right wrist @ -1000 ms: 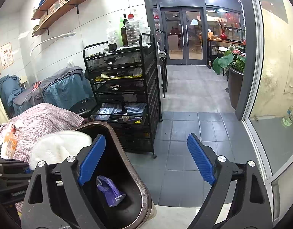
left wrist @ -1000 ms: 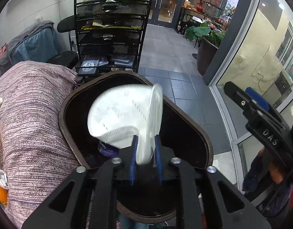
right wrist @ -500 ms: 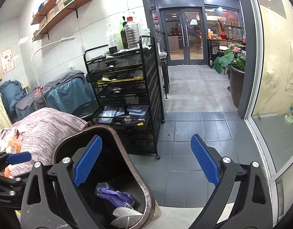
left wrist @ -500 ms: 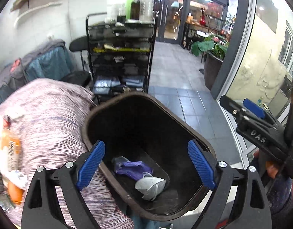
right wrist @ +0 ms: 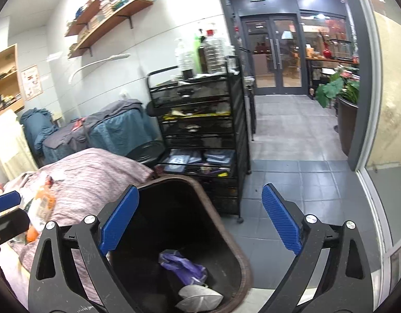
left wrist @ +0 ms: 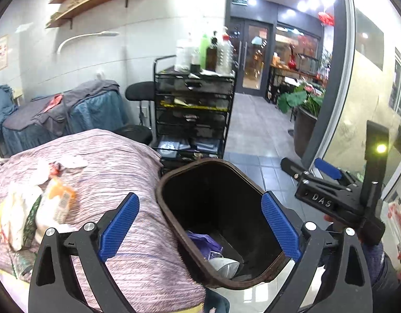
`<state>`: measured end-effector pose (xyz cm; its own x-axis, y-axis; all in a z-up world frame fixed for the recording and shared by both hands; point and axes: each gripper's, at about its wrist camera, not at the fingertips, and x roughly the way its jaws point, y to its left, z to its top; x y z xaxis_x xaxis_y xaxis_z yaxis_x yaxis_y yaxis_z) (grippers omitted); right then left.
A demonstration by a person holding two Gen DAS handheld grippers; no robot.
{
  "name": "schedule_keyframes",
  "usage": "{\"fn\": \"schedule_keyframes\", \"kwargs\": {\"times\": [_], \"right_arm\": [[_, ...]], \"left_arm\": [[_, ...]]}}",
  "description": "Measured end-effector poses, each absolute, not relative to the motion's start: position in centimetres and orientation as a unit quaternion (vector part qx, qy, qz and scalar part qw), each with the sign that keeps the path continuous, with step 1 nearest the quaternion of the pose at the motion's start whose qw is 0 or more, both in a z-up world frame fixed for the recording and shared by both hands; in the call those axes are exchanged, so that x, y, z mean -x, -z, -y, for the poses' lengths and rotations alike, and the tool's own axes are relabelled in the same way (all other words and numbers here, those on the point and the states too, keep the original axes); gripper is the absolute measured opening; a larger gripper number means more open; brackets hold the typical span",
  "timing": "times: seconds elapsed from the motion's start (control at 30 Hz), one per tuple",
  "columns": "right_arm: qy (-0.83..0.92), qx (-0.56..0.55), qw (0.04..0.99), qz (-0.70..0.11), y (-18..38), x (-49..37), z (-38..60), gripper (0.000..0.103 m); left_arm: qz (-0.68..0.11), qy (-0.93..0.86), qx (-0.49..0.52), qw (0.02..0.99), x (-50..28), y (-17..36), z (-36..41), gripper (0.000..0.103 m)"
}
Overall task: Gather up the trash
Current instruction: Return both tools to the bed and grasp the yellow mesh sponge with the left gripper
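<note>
Left wrist view: the jaws of the left gripper (left wrist: pixel 199 228) are opening, already spread wide, with nothing pinched between the blue pads (left wrist: pixel 280 228). Between them lies the open mouth of the dark brown trash bin (left wrist: pixel 208 180). On its floor, toward 6 o'clock, rest a white face mask (left wrist: pixel 225 267) and, touching it, a crumpled purple bag (left wrist: pixel 204 241). At 9 o'clock a bed with a striped pinkish cover (left wrist: pixel 117 172) carries leftover wrappers, among them an orange packet (left wrist: pixel 58 198). The right gripper (left wrist: pixel 323 185) shows at 3 o'clock.

Right wrist view: the right gripper (right wrist: pixel 200 228) has its jaws spread wide and empty. The trash bin (right wrist: pixel 227 230) sits at 6 to 7 o'clock, the mask (right wrist: pixel 200 298) and purple bag (right wrist: pixel 183 264) inside it. A black drawer cart (right wrist: pixel 200 135) stands at 12 o'clock.
</note>
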<state>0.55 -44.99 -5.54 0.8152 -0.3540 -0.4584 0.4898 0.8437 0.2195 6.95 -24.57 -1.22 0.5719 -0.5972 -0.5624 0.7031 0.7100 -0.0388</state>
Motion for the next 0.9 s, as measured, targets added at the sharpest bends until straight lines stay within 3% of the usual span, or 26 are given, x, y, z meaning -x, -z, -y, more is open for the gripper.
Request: {"fn": "schedule_keyframes", "kwargs": {"times": [0.3, 0.9], "right_arm": [[0.124, -0.143, 0.961, -0.200, 4.0, -3.4, 39.7, 0.094], [-0.060, -0.102, 0.960, -0.254, 3.4, -10.9, 28.4, 0.094]], "left_arm": [[-0.256, 0.299, -0.073, 0.917, -7.3, 0.5, 18.3, 0.095], [-0.302, 0.111, 0.017, 0.947, -12.0, 3.2, 0.1, 0.096]]}}
